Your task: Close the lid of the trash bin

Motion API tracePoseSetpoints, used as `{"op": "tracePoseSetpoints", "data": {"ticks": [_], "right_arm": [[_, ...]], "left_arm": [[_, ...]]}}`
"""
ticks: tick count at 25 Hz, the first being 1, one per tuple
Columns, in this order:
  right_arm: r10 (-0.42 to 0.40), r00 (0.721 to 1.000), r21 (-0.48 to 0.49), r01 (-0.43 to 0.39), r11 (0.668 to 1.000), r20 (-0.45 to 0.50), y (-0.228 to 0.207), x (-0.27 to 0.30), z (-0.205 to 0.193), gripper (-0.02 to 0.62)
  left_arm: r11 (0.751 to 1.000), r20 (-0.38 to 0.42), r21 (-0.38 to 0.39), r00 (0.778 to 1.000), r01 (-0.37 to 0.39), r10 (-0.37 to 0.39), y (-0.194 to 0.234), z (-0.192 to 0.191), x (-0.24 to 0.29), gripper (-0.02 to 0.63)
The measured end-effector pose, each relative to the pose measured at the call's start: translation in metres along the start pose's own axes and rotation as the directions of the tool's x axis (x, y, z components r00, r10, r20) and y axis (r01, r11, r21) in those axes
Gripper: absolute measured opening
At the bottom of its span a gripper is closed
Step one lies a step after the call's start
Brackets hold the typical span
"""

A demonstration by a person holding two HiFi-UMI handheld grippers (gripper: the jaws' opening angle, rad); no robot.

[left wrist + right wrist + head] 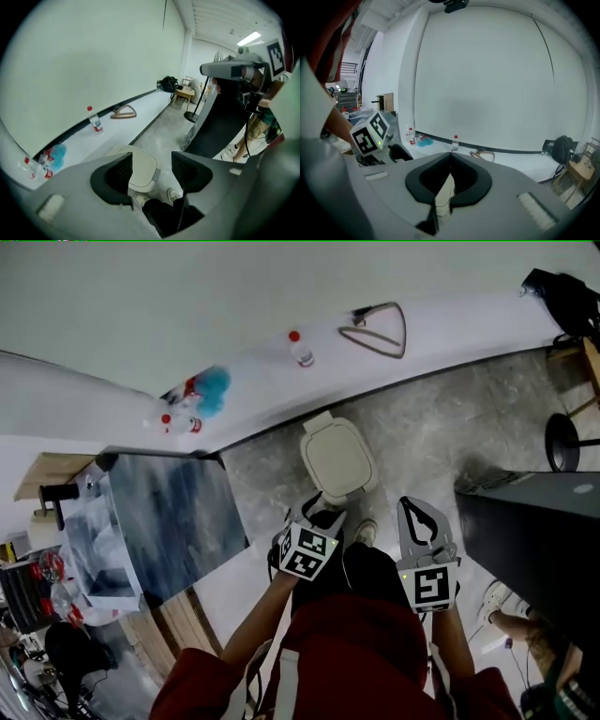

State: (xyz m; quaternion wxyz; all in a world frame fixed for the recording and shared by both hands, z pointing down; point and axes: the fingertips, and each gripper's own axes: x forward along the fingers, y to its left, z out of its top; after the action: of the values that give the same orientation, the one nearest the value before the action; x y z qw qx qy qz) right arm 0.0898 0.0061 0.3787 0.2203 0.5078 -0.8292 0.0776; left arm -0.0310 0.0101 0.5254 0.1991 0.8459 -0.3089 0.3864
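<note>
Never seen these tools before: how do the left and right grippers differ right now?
The left gripper has its jaws apart; the right gripper has them together. The left gripper looks down at the closed trash bin; the right gripper faces the wall. Both carry marker cubes and hold nothing.

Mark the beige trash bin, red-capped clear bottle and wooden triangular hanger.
beige trash bin (337, 457): head view, lid centre.
red-capped clear bottle (301, 353): head view, body.
wooden triangular hanger (370, 345): head view, lower bar.

Grey floor (441, 427) holds the trash bin (337, 457) and perhaps a stand base (561, 442).
</note>
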Motion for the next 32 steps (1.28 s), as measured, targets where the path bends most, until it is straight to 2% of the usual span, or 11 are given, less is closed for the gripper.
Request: {"op": "tracePoseSetpoints", "data": {"ticks": [3,6,9,12,15,22,23,27,30,32], "right_arm": [[0.004,0.999,-0.025,-0.003,1.000,0.051,-0.010,-0.004,0.021,0.000],[0.002,0.995,-0.004,-0.002,1.000,0.097,-0.013,-0.013,0.047,0.000],[0.006,0.989,-0.001,-0.006,1.000,0.151,-0.019,-0.021,0.069,0.000],[0.008,0.975,0.006,-0.009,1.000,0.220,-0.023,-0.029,0.096,0.000],[0.006,0.961,0.008,-0.009,1.000,0.276,-0.024,-0.038,0.122,0.000],[-0.029,0.920,-0.004,0.033,0.999,0.392,-0.033,-0.057,0.171,0.000],[-0.036,0.911,-0.001,0.040,0.999,0.412,-0.035,-0.059,0.180,0.000],[-0.072,0.867,0.006,0.079,0.997,0.494,-0.043,-0.074,0.219,0.000],[-0.100,0.837,0.016,0.108,0.994,0.538,-0.046,-0.085,0.238,0.000],[-0.108,0.822,0.014,0.121,0.993,0.559,-0.045,-0.091,0.247,0.000]], "left_arm": [[0.997,0.099,-0.013,0.992,-0.072,0.073,0.009,0.036,-0.034,0.264],[0.989,0.179,-0.045,0.973,-0.138,0.144,0.008,0.061,-0.069,0.264],[0.977,0.256,-0.085,0.943,-0.195,0.211,0.010,0.082,-0.098,0.264],[0.961,0.332,-0.121,0.902,-0.250,0.277,0.014,0.105,-0.127,0.263],[0.944,0.411,-0.149,0.849,-0.295,0.331,0.018,0.125,-0.156,0.262],[0.914,0.555,-0.178,0.730,-0.363,0.398,0.028,0.164,-0.220,0.262],[0.908,0.579,-0.185,0.706,-0.375,0.409,0.031,0.169,-0.231,0.262],[0.875,0.668,-0.226,0.586,-0.429,0.460,0.043,0.188,-0.274,0.261],[0.853,0.709,-0.244,0.515,-0.462,0.482,0.048,0.199,-0.300,0.261],[0.840,0.728,-0.257,0.476,-0.479,0.494,0.049,0.205,-0.316,0.259]]}}
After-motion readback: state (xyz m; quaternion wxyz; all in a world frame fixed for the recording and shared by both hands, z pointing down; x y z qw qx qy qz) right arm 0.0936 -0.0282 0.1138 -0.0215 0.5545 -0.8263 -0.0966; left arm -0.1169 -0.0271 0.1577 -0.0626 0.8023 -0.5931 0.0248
